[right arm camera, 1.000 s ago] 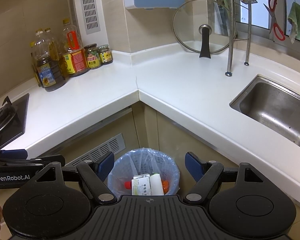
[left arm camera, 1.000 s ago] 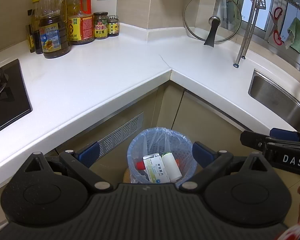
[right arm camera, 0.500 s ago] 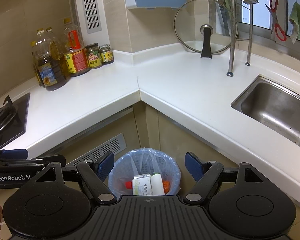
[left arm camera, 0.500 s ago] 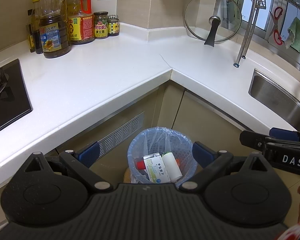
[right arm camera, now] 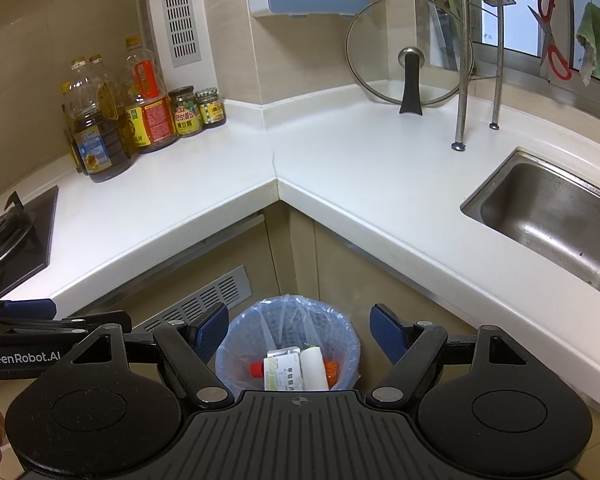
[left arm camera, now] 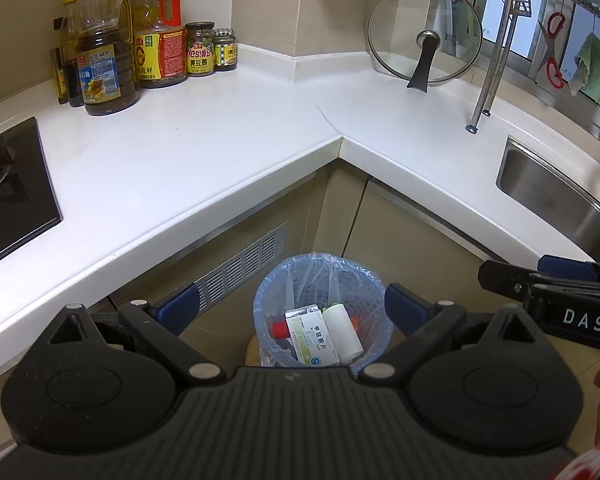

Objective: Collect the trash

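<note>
Both the left gripper (left arm camera: 291, 307) and right gripper (right arm camera: 299, 331) hang spread wide and empty above the blue-lined round bin (right arm camera: 228, 354). Inside lie a white medicine box (left arm camera: 311, 336), white bottle (left arm camera: 343, 331) and red-capped item (left arm camera: 279, 329). White L-shaped countertop (left arm camera: 204, 152) wraps behind, unobstructed.

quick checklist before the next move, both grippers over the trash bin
1. Left gripper open, nothing held: ok.
2. Right gripper open, nothing held: ok.
3. Trash bin bag lining the rim: ok.
4. Medicine box and white roll inside the bin: ok.
5. Countertop free of loose trash: ok in the part seen.
6. Trash left in the sink: cannot tell, partly out of view.
</note>
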### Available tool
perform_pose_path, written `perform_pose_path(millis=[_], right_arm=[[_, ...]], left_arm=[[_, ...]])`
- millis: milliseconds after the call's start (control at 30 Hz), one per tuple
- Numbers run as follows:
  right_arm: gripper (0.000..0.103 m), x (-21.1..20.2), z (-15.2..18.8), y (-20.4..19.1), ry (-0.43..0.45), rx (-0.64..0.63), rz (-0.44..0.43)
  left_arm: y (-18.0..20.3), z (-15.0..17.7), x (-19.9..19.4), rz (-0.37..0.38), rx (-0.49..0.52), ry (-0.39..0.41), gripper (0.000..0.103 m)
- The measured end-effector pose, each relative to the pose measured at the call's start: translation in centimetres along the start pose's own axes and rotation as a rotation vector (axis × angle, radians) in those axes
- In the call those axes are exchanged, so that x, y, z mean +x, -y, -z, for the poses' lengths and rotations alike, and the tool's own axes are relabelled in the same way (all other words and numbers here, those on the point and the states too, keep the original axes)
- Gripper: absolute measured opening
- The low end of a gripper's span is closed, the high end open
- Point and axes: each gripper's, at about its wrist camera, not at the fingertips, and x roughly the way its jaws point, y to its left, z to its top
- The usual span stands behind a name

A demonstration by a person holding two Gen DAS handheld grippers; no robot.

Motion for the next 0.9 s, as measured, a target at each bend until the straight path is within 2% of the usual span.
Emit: perform_pose_path(millis=[900], right_arm=[[0.078, 0.13, 0.04, 0.07, -0.002, 0.001, 0.0]], left_arm=[[-0.17, 0.05, 0.3, 0.003, -0.004, -0.004, 0.098]])
